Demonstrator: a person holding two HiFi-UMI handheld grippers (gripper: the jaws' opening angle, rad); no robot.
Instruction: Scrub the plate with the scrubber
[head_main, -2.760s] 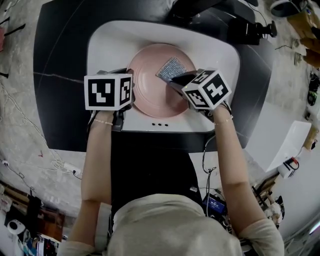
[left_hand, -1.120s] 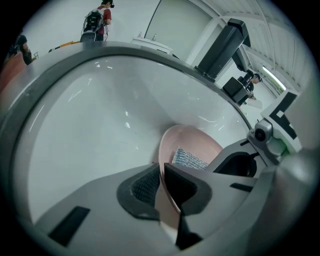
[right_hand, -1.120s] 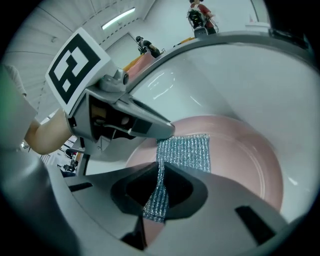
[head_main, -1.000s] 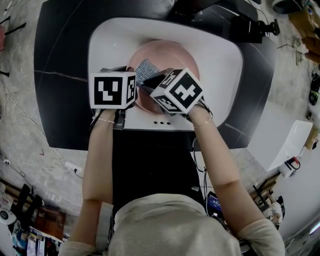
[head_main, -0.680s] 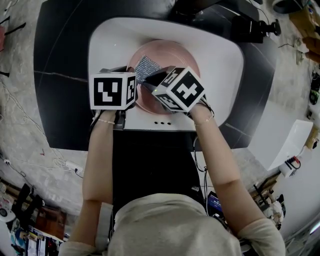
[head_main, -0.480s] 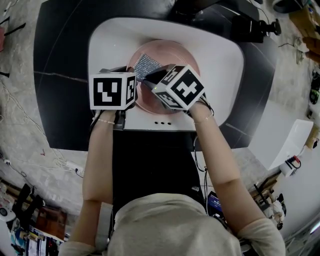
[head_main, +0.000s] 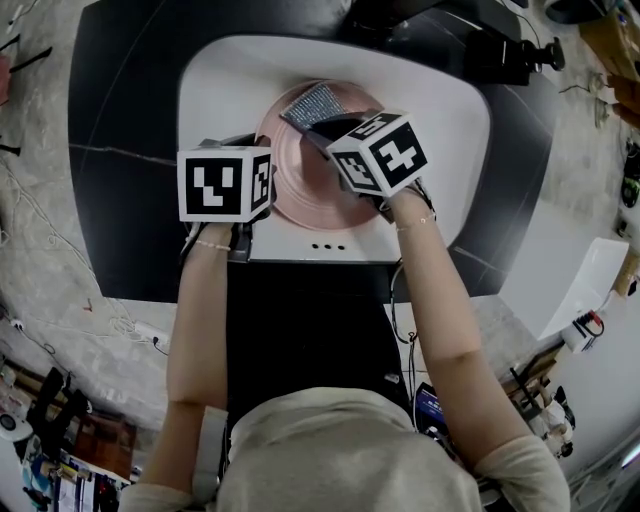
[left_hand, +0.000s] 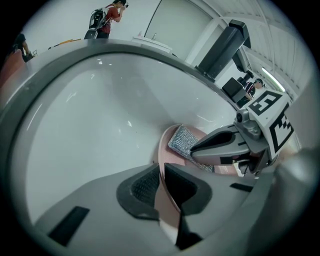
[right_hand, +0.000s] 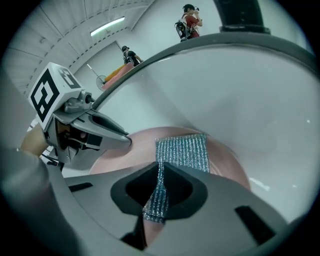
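A pink plate (head_main: 300, 185) lies in the white sink (head_main: 440, 150). My left gripper (head_main: 262, 183) is shut on the plate's left rim (left_hand: 161, 165), the edge pinched between its jaws. My right gripper (head_main: 322, 128) is shut on a silver mesh scrubber (head_main: 312, 102), whose free end lies flat on the plate's far part (right_hand: 182, 152). In the right gripper view the pinched strip of scrubber (right_hand: 157, 197) runs between the jaws, and the left gripper (right_hand: 125, 140) shows at the plate's left edge. In the left gripper view the right gripper (left_hand: 197, 147) holds the scrubber (left_hand: 182, 141) over the plate.
The sink sits in a dark countertop (head_main: 120, 150). A black faucet (head_main: 400, 20) stands behind the basin. Three small overflow holes (head_main: 320, 246) mark the sink's near wall. Cables and clutter lie on the floor to the right (head_main: 590, 300).
My right gripper has carried the scrubber from the plate's near-left part up and away to its far edge. The left gripper has stayed on the plate's rim.
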